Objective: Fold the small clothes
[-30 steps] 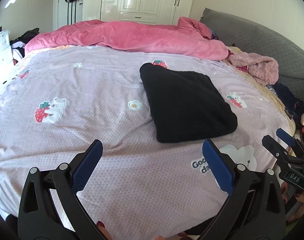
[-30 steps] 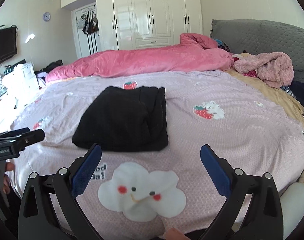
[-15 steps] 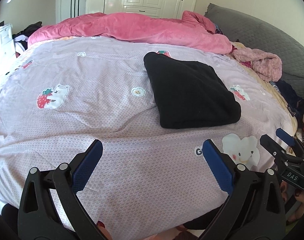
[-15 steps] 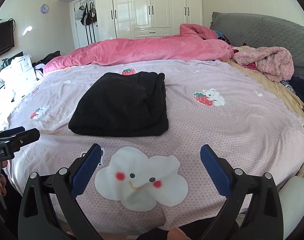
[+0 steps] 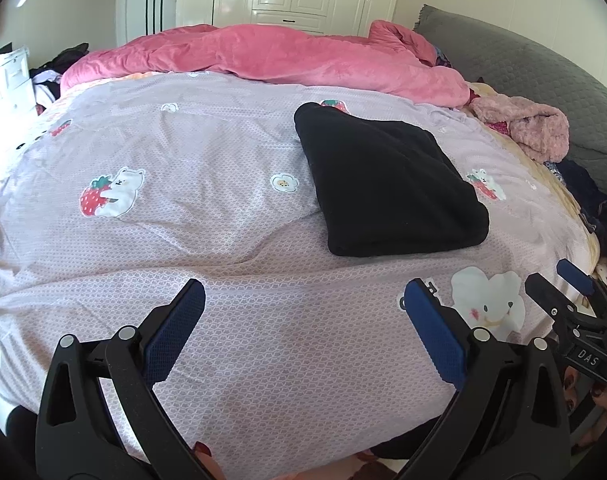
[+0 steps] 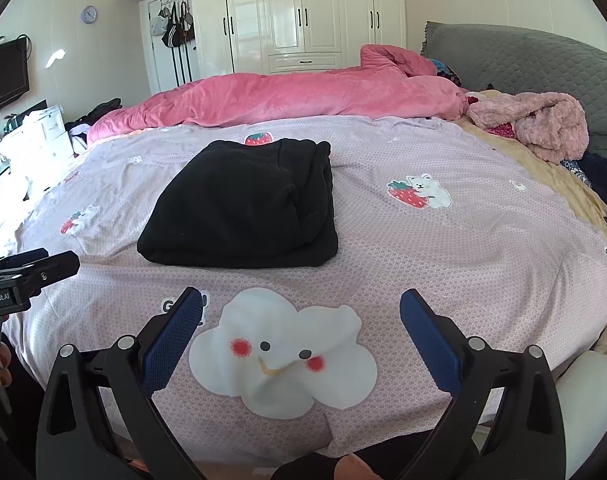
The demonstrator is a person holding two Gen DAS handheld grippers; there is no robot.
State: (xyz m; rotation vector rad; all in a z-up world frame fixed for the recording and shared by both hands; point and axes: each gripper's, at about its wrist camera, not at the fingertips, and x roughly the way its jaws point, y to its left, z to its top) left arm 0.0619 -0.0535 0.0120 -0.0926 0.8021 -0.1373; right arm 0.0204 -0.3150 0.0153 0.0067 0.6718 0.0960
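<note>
A folded black garment (image 5: 387, 184) is seen lying flat on the lilac bed sheet (image 5: 183, 208), ahead of both grippers and touched by neither. The left gripper (image 5: 303, 308) is held with its jaws spread wide and empty, the garment ahead to its right. The right gripper (image 6: 301, 312) is likewise spread and empty, above a cloud print (image 6: 283, 352), the garment ahead to its left.

I am in a home bedroom: beyond my fingers (image 6: 171, 332) lies a bed (image 6: 483, 248) with a pink duvet (image 6: 303, 96), white wardrobes (image 6: 303, 12) behind it.
</note>
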